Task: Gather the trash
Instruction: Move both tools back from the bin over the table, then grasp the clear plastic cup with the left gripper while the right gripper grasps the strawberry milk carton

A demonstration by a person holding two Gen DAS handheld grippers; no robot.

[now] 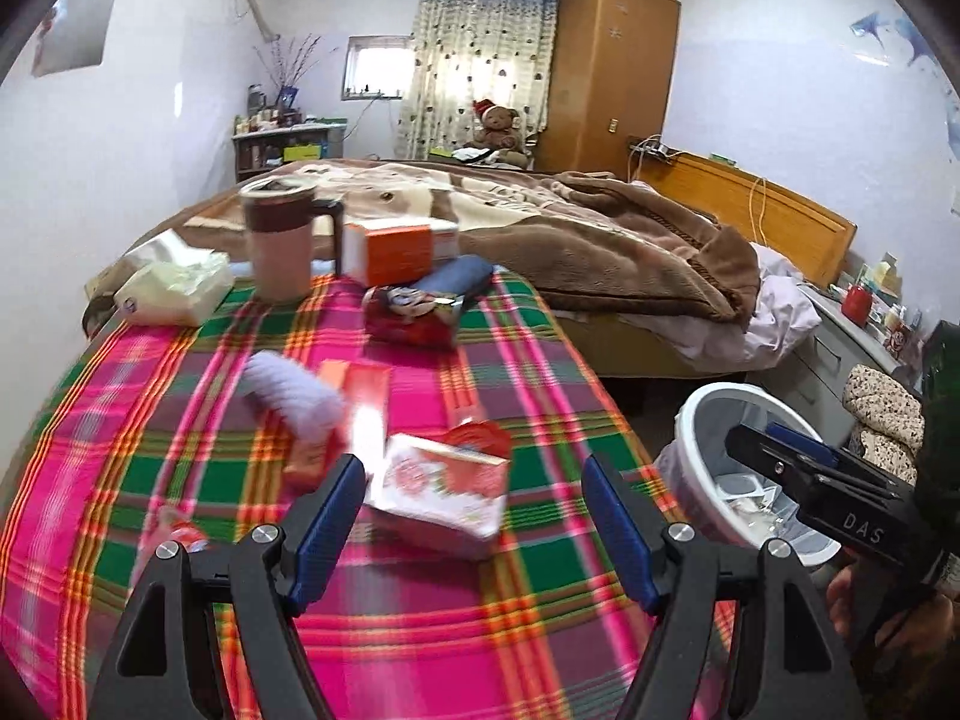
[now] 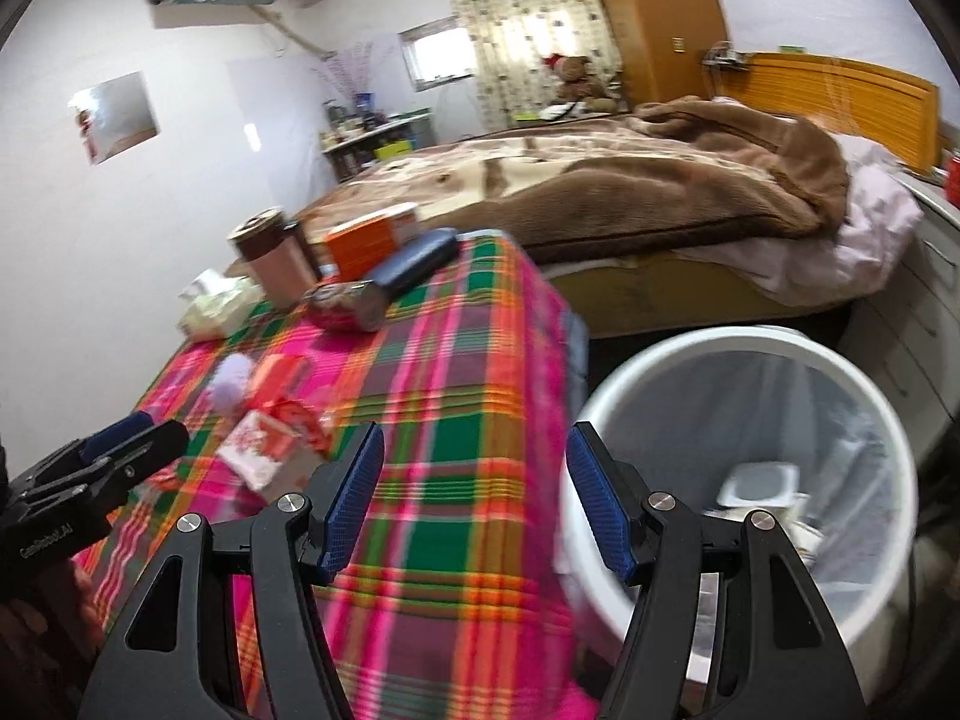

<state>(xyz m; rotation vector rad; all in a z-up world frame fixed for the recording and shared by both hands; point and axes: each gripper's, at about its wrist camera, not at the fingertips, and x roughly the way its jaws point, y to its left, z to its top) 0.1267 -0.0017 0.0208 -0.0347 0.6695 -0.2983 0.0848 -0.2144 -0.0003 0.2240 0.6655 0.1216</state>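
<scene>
A bedroom is showing behind a table draped in a bright plaid cloth (image 1: 180, 480), with a bed under a brown blanket (image 1: 600, 240) lying beyond it. The landmark here is the white bin (image 2: 612, 396), which is standing on the floor just off the table's right edge and is already holding some pale scraps.

Away from the bin, on the cloth, a flattened red-and-white carton (image 1: 444, 492) is lying with its long axis running crosswise. The left gripper (image 1: 474, 516) is hovering right over it, jaws spread and empty, the carton sitting just ahead of the gap between the blue pads; this hand looks the nearer one for the pickup. The right gripper (image 2: 474, 498) is hanging over the table edge beside the bin, jaws also spread, gripping nothing.

The carton is looking crushed and light, printed with red patterns, somewhat blurred. A pale purple roll-like thing (image 1: 294, 396) and an orange-red packet (image 1: 360, 384) are lying farther from the bin.
</scene>
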